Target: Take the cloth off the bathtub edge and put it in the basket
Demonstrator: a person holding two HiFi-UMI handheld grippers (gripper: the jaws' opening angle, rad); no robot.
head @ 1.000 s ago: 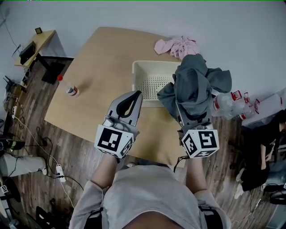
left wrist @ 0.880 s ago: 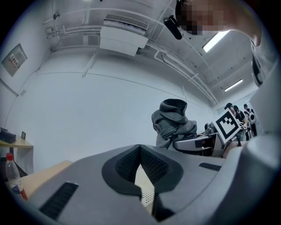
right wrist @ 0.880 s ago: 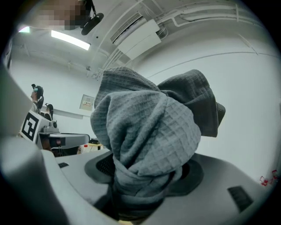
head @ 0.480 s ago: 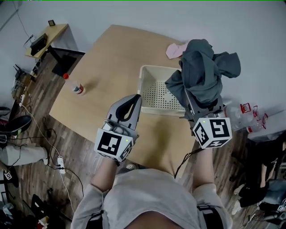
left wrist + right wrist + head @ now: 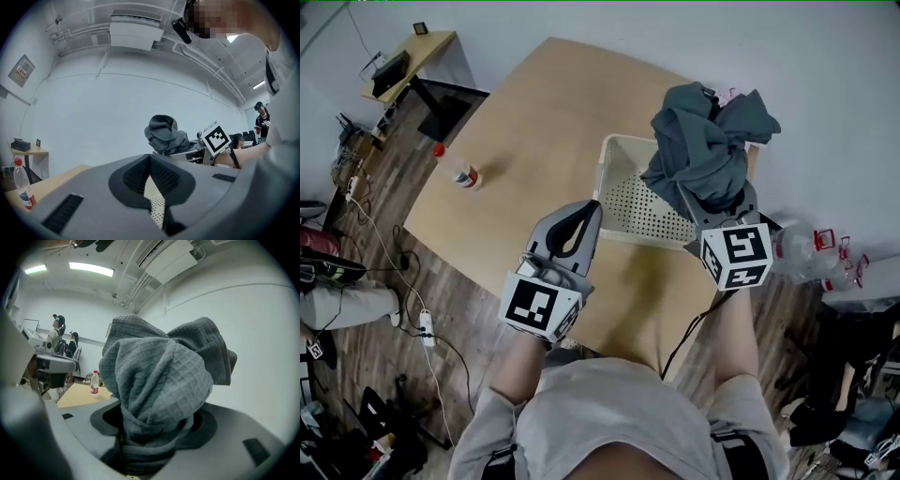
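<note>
The right gripper (image 5: pixel 705 211) pinches the bunched grey cloth (image 5: pixel 705 150), holding it in the air over the right side of the white basket (image 5: pixel 609 187), which sits by the table's (image 5: pixel 534 122) right edge. The left gripper (image 5: pixel 584 212), its jaws pressed together on nothing, hovers above the table's near edge, just beside the basket.

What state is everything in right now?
White perforated plastic basket: upright on the wooden table, visible part empty.
Grey waffle-weave cloth: bunched, held aloft.
Right hand-held gripper: shut on the cloth.
Left hand-held gripper: shut, empty.
Clear red-capped plastic bottle: upright, capped.
</note>
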